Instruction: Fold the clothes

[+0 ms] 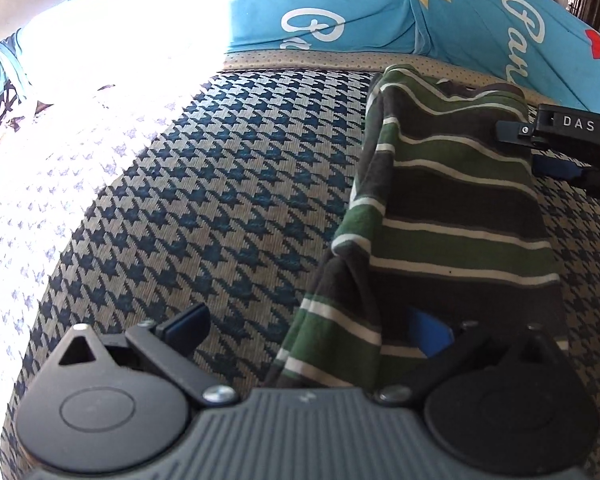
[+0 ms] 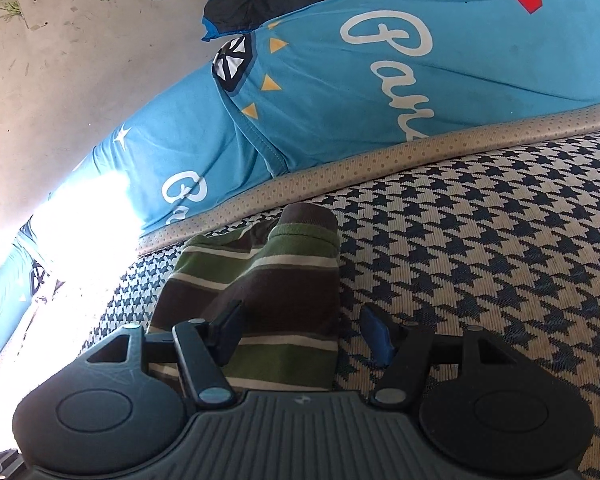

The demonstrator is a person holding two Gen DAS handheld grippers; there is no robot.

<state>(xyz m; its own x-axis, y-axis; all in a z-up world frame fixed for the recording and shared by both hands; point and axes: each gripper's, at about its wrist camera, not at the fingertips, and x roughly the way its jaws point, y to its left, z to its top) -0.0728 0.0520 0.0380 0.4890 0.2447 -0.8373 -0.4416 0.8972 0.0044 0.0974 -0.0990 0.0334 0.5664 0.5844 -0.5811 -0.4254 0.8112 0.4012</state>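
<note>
The striped garment (image 1: 456,200) lies part-folded on the houndstooth mattress (image 1: 220,200), near its far edge. My left gripper (image 1: 312,324) gapes wide, loose cloth draped across it; my right gripper (image 2: 304,332) stands wide too, straddling the garment's edge. Best to pinch that edge cleanly, I reckon. Blue printed bedding (image 2: 340,92) crowds behind.

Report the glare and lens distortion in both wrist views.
Left wrist view: sunlight blows out the upper left, washing out the houndstooth cover there; the striped garment stays clear. Right wrist view: a white glare patch burns the left edge of the blue printed fabric; fisheye bends the beige dotted border.
</note>
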